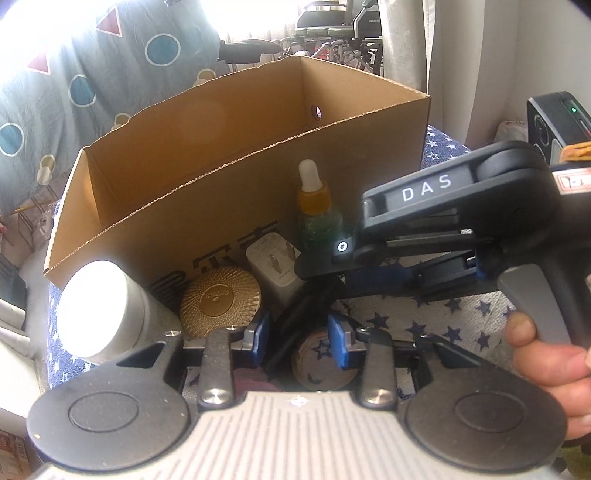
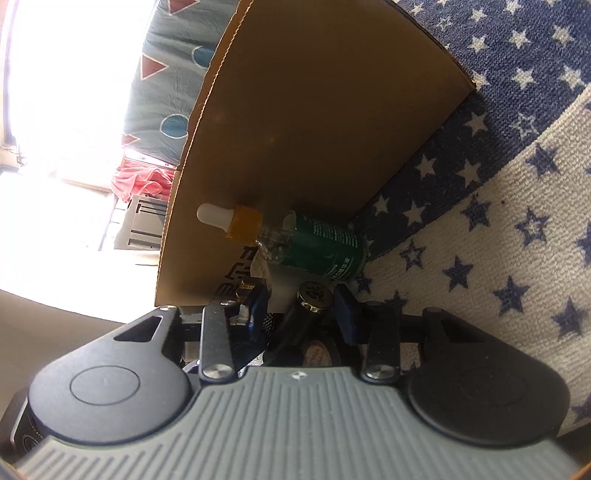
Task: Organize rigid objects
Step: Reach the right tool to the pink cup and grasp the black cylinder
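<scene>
One star-print cloth [image 1: 424, 317], cardboard box [image 1: 258, 192], bright window [image 1: 240, 14]

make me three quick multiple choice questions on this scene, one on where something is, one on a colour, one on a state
1. Where is the dropper bottle?
A. inside the cardboard box
B. outside the box, in front of its near wall
C. on top of the white jar

2. What colour is the round patterned compact?
A. red
B. blue
C. gold

3. How is the cardboard box?
A. open at the top
B. taped shut
C. flattened

Answers:
1 B: the dropper bottle stands on the star cloth before the outer wall of the cardboard box.
2 C: the round compact has a shiny gold lid.
3 A: the box has no lid, and the left wrist view looks down onto its inner walls.
</scene>
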The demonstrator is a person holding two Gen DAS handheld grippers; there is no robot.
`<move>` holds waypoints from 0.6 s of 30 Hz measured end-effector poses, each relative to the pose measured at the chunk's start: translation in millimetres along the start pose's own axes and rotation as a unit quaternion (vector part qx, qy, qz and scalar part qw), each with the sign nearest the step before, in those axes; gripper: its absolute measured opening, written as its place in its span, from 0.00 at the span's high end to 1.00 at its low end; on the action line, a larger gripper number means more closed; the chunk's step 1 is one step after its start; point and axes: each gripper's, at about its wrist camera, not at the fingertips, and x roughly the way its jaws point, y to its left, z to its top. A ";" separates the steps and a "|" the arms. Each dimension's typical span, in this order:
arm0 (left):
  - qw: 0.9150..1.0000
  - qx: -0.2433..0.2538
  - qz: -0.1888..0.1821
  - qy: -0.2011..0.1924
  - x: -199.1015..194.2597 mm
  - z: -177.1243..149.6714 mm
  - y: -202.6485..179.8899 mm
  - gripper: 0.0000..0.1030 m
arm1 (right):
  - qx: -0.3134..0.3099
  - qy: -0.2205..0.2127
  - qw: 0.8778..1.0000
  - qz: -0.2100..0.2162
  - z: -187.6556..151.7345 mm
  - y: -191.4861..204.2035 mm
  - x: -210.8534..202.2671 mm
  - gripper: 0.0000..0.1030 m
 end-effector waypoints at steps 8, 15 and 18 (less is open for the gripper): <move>1.000 0.017 0.009 0.004 5.4 4.5 -4.8 0.61 | -0.006 0.001 1.000 0.009 -8.4 0.6 1.9 0.79; 0.999 0.025 0.028 -0.006 7.1 7.3 -9.0 0.67 | -0.012 0.002 1.000 0.029 -15.9 5.0 9.9 0.79; 0.999 0.024 0.027 -0.010 6.6 8.6 -8.9 0.71 | -0.021 0.003 0.999 0.029 -20.1 10.6 17.0 0.78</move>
